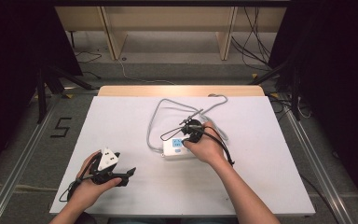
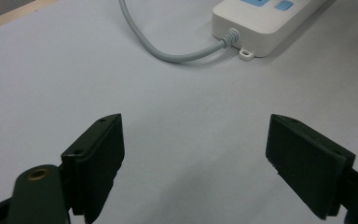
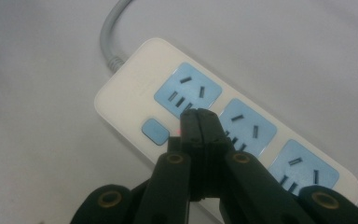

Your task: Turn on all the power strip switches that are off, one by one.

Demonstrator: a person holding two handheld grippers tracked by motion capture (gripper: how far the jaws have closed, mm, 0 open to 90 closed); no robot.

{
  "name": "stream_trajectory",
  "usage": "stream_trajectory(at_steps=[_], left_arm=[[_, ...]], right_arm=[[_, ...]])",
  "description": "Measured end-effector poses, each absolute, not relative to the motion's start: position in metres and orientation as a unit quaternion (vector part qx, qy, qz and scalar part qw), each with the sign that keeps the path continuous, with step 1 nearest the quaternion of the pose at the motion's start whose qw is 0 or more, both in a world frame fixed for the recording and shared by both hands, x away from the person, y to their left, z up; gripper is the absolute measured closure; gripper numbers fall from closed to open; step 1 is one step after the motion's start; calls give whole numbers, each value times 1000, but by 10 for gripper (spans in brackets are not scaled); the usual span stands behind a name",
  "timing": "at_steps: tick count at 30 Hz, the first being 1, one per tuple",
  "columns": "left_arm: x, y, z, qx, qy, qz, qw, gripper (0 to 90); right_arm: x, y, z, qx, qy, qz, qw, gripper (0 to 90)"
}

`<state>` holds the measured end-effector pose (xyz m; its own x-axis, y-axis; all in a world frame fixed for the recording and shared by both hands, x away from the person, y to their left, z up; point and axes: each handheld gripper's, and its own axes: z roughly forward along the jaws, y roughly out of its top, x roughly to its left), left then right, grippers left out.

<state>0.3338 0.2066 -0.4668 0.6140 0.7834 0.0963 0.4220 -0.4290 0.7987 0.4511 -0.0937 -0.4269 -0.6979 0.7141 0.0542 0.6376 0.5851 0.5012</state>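
Right gripper (image 3: pixel 199 122): clenched, jaws pressed flat together with nothing between them. Tips down on the power strip (image 3: pixel 135 88), just beside the blue switch (image 3: pixel 155 130), on the side toward the first socket (image 3: pixel 188 92); touching or hovering, cannot tell. Faint red glow right at the tips.

Left gripper (image 2: pixel 193 140): released, jaws wide apart over bare table (image 1: pixel 261 158), empty. Power strip ahead of and well apart from these jaws, its cable end nearest them.

Probably a press on the switch, by the look of it.

What could go wrong:
- Missing the switch. Tips sitting off its centre, so a straight push likely to land on the socket face or the rim between.
- Sliding the strip. Nothing pinning it, left gripper too far off to brace it; a slanted push apt to skate the light body across the smooth table.
- Snagging a tip in a socket slot if the jaws skid.

Look of the power strip: white, long, rounded corners, glossy hard plastic. Three pale blue socket faces in a row with dark slots, switch at the cable end, small mounting tab at that corner. Grey cable (image 2: pixel 168 51) leaving through a ribbed collar and looping away beyond the right gripper.
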Motion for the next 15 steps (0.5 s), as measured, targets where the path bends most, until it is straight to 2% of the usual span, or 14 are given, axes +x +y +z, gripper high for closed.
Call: stream_trajectory(at_steps=[15], left_arm=[[334,206,-467,813,370,235,383,190]], right_arm=[[452,-108,-425,395,882,244,79,900]])
